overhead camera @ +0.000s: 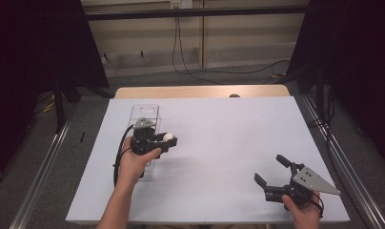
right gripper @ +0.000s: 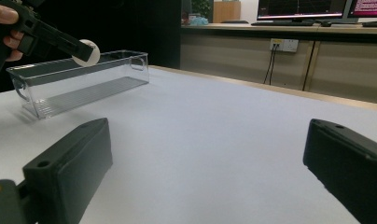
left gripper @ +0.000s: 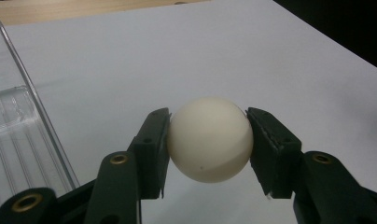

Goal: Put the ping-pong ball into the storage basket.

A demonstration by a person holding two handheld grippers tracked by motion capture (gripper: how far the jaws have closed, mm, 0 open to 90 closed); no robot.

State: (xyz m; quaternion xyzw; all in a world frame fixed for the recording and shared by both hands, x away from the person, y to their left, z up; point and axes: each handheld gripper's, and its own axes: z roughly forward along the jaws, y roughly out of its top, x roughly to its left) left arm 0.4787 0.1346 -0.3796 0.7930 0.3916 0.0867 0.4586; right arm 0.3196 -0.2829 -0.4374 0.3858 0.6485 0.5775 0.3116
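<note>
In the high view, a white sheet (overhead camera: 219,157) covers most of the table, with a strip of bare wooden tabletop (overhead camera: 200,91) along its far edge. Left of centre in the frame, the left gripper (overhead camera: 170,139) is held by a hand (overhead camera: 136,160) above the near half of a clear plastic bin (overhead camera: 146,112), its jaws closed on a white ball (overhead camera: 168,137) just right of the bin's long wall. At the lower right of the frame the right gripper (overhead camera: 272,170) hangs over the sheet with its jaws spread wide and nothing between them, well apart from the bin. In the left gripper view, the ball (left gripper: 210,139) sits at the centre of the frame, pinched on both sides between the two black jaws, with the sheet behind it and the bin's clear wall (left gripper: 32,121) at the left edge. In the right gripper view, the two wide-set jaws rise from the lower corners with bare sheet between them; in the upper left of the frame the bin (right gripper: 79,81) stands on the sheet, and the left gripper (right gripper: 86,52) holds the ball (right gripper: 89,51) just above the bin's rim.
</note>
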